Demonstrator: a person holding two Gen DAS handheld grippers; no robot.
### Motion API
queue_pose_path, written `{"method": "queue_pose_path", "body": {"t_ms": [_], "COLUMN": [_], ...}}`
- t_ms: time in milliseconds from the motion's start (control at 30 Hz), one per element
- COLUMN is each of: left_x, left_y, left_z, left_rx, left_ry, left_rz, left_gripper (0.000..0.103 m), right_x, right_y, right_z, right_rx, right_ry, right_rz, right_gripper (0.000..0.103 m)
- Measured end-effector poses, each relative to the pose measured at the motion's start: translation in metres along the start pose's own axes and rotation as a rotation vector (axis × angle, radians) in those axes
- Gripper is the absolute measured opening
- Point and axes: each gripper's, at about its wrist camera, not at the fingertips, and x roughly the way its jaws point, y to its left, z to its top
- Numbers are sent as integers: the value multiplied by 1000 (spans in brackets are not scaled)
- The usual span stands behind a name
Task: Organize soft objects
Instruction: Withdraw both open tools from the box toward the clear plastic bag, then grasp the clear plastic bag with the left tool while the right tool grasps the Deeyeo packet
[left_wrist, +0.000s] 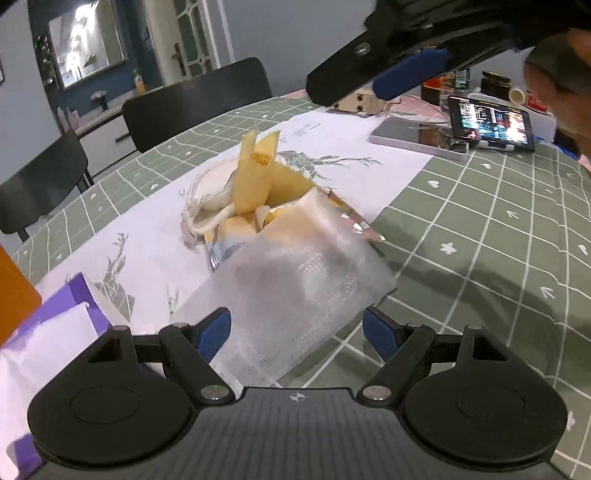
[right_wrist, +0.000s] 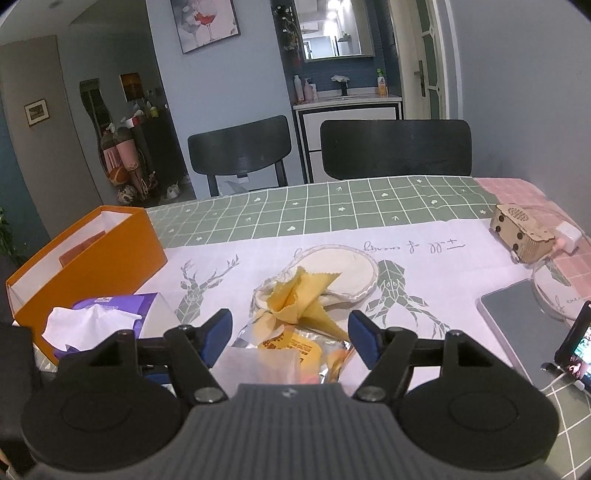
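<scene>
Pouch (left_wrist: 295, 280): sheer, on counter (left_wrist: 480, 240), yellow cloth (right_wrist: 303, 299) at its mouth
Left claw (left_wrist: 297, 332): released, straddling pouch
Right claw (right_wrist: 290, 334): released, above cloth

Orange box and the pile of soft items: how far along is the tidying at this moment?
Done: little that shows; the orange box holds only something flat. In hand: nothing gripped. The left gripper is open around a translucent mesh pouch; the right gripper is open above the pile. Left: the yellow cloth, white pad and pouch lie loose on the table.
</scene>
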Motion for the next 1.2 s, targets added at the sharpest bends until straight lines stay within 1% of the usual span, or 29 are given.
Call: {"method": "queue_pose_path", "body": {"t_ms": [33,167,267,333,400,467,567,733,867,967,1000,1033,1067,1100,1200], "left_x": [1,9,10,13,16,19,24,31,33,35,36,36,36,36,34], "left_y": [-2,-9,-12,-13,-12,-7,2,14,16,20,22,24,25,26,26], "left_z": [-1,0,3,5,6,8,12,13,13,18,19,21,21,22,22], "left_rx": [28,104,167,212,232,216,145,58,56,18,-1,-20,-46,-61,-72], "left_ry": [-12,2,-13,-6,-8,3,22,14,6,42,53,60,66,69,69], "left_rz": [16,59,72,77,75,68,40,6,5,-10,-24,-43,-61,-59,-62], "left_gripper": [95,95,95,96,96,96,98,103,103,103,102,89,84,77,66], "right_x": [0,3,4,4,4,5,7,12,14,14,14,15,15,15,16], "right_y": [0,4,6,7,6,6,7,10,11,11,10,10,10,9,9], "right_z": [0,-2,-4,-4,-4,-5,-6,-9,-11,-11,-11,-11,-11,-10,-11], "right_rx": [-1,-13,-20,-20,-17,-16,-20,-34,-38,-37,-37,-36,-35,-35,-35], "right_ry": [2,15,22,24,26,28,37,56,63,64,63,63,62,63,65], "right_rz": [1,8,14,16,17,17,20,23,24,24,24,23,20,20,18], "right_gripper": [69,69,69,69,69,69,69,69,69,69,69,70,70,70,70]}}
